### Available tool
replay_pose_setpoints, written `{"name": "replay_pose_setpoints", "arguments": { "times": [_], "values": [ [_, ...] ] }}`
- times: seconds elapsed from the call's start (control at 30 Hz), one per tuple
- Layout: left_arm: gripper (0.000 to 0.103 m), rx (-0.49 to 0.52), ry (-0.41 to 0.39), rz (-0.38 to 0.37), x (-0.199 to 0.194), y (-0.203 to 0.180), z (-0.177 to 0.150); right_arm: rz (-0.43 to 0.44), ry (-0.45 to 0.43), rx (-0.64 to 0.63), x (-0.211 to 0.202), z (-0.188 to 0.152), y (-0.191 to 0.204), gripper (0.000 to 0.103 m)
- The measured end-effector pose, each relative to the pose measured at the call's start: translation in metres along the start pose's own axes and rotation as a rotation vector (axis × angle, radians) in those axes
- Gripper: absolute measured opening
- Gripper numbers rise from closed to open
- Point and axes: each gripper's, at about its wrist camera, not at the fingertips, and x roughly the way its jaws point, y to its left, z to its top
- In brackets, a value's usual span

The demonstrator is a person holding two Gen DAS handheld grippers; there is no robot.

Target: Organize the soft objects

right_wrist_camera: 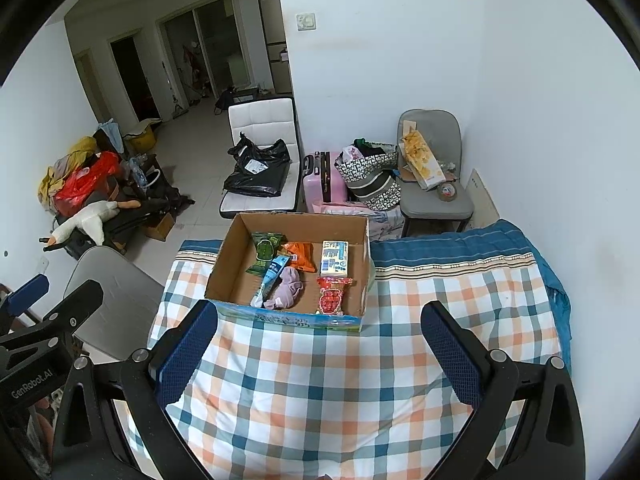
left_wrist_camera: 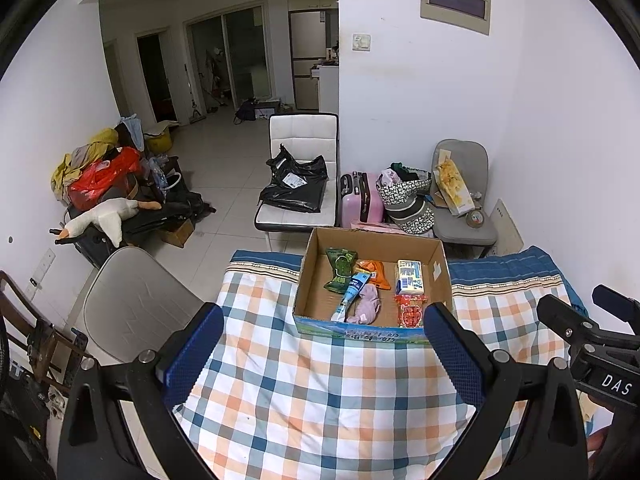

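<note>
A cardboard box (left_wrist_camera: 312,276) (right_wrist_camera: 224,276) stands on the checked cloth at the table's far edge. Inside lie a green packet (left_wrist_camera: 340,270) (right_wrist_camera: 264,254), an orange packet (left_wrist_camera: 374,272) (right_wrist_camera: 300,254), a blue-white tube (left_wrist_camera: 350,294) (right_wrist_camera: 270,278), a lilac soft cloth (left_wrist_camera: 366,304) (right_wrist_camera: 288,288), a yellow-white pack (left_wrist_camera: 409,278) (right_wrist_camera: 335,258) and a red packet (left_wrist_camera: 410,310) (right_wrist_camera: 331,296). My left gripper (left_wrist_camera: 324,328) is open and empty, just short of the box. My right gripper (right_wrist_camera: 318,328) is open and empty, near the box's front right.
The checked cloth (left_wrist_camera: 320,400) (right_wrist_camera: 320,380) covers the table, with a blue striped edge (right_wrist_camera: 460,248). A grey chair (left_wrist_camera: 132,304) stands left. Beyond are a white chair with a black bag (left_wrist_camera: 296,184), a pink suitcase (left_wrist_camera: 360,200), another grey chair (left_wrist_camera: 460,208) and a pile with a plush goose (left_wrist_camera: 104,216).
</note>
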Motion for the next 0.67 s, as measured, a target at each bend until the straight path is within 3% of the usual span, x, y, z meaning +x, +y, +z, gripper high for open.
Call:
{"name": "replay_pose_setpoints", "arguments": {
  "times": [0.67],
  "values": [
    [0.103,0.001,-0.007,0.005,-0.009,0.007,0.001,0.0,-0.013,0.008,-0.011,-0.001,0.005,0.103]
  ]
}}
